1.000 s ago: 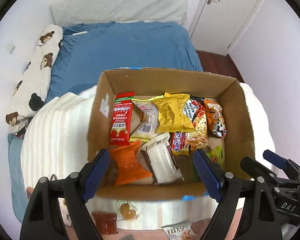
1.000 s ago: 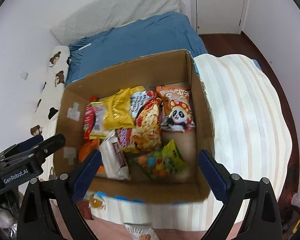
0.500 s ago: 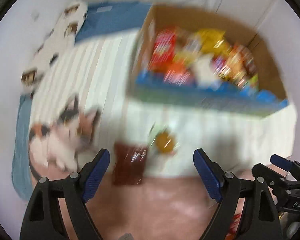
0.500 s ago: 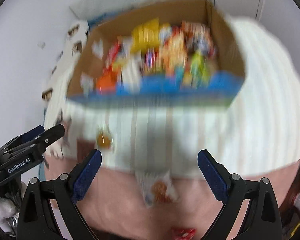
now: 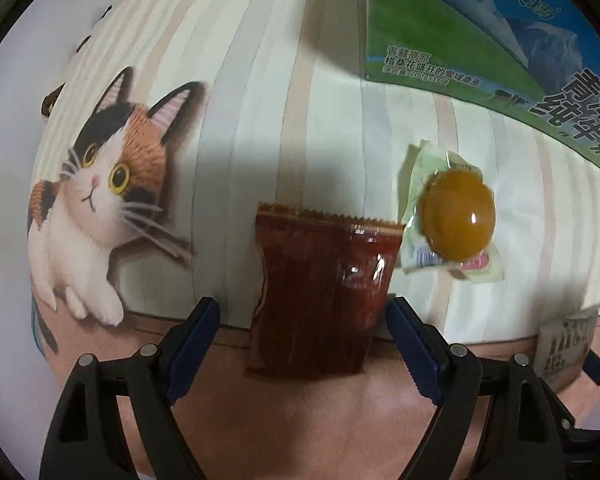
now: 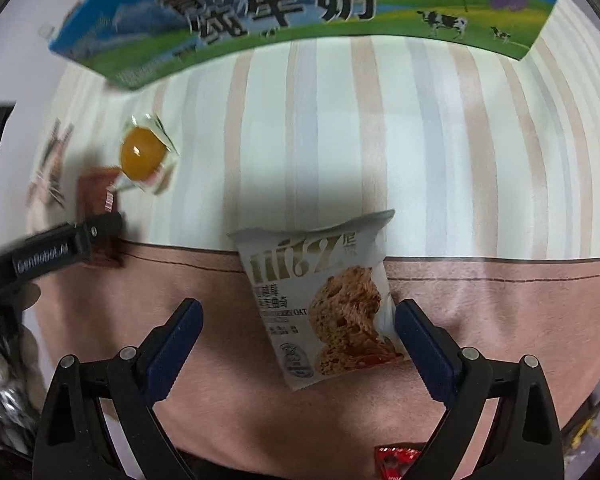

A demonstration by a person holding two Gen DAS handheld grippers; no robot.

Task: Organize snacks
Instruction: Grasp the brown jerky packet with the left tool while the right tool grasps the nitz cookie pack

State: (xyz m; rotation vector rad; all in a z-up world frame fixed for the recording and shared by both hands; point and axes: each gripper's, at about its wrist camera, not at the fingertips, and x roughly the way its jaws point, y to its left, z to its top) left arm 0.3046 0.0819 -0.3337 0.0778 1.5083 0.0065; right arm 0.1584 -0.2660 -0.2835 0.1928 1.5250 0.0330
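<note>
My left gripper is open, its jaws on either side of a dark red snack packet lying on the striped blanket. A clear packet with an orange round sweet lies just right of it. My right gripper is open around a white oat cookie packet on the blanket. The snack box stands behind, only its printed blue-green side showing. The red packet and the orange sweet also show at the left of the right wrist view.
The blanket has a printed cat at the left. The left gripper's body reaches in at the left of the right wrist view. A small red wrapped snack lies at the near edge. The cookie packet shows at the left view's right edge.
Both grippers have dropped from above the open box down to the blanket in front of it. The left now straddles the red packet, the right the cookie packet. Both stay open.
</note>
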